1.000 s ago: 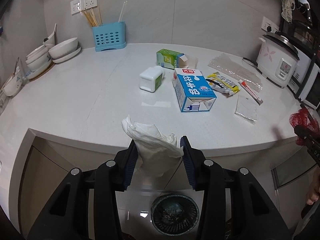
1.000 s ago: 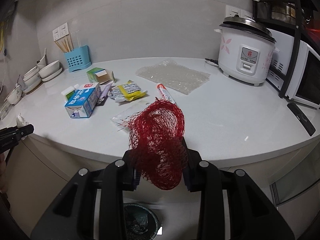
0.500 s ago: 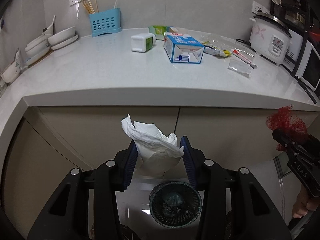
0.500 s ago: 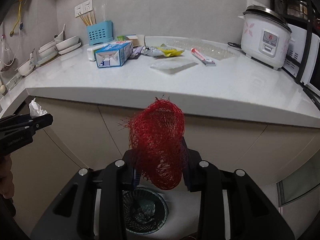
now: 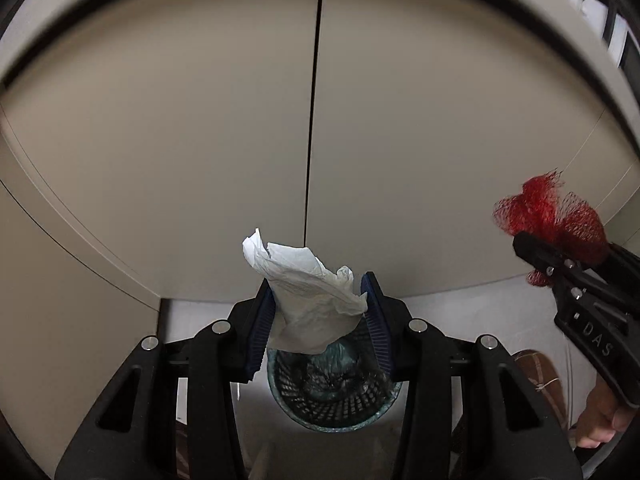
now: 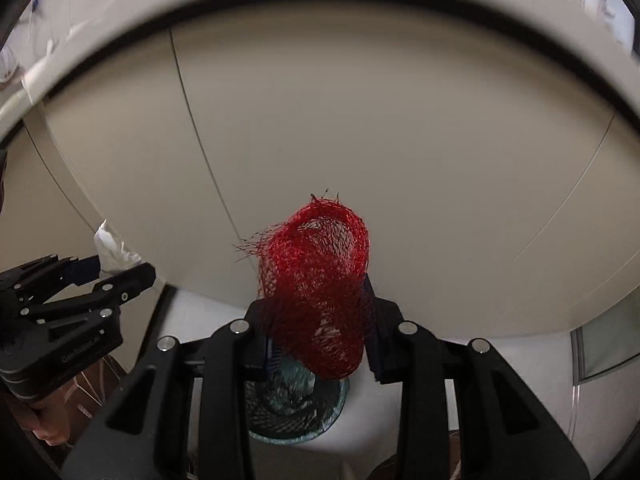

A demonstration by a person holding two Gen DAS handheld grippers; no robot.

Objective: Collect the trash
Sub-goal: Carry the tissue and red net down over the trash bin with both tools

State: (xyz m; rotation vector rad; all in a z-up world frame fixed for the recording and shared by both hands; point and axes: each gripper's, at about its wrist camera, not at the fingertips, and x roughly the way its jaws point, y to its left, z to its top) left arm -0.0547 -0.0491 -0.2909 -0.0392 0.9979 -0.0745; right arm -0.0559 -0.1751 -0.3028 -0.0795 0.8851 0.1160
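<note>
My left gripper (image 5: pixel 318 308) is shut on a crumpled white tissue (image 5: pixel 310 288) and holds it above a round mesh waste bin (image 5: pixel 334 396) on the floor. My right gripper (image 6: pixel 320 320) is shut on a bunched red mesh net (image 6: pixel 318 280) and holds it above the same bin (image 6: pixel 296 408). The right gripper with the red net (image 5: pixel 548 212) shows at the right of the left wrist view. The left gripper with the tissue (image 6: pixel 112 250) shows at the left of the right wrist view.
Beige cabinet doors (image 5: pixel 200 140) fill the view in front of both grippers, with the white counter edge (image 6: pixel 320 4) above. The bin holds a dark liner with some rubbish. A window panel (image 6: pixel 608 344) is at the lower right.
Both grippers have dropped from counter height to below the counter edge, in front of the cabinet doors and over the bin. Each keeps its hold on its trash.
</note>
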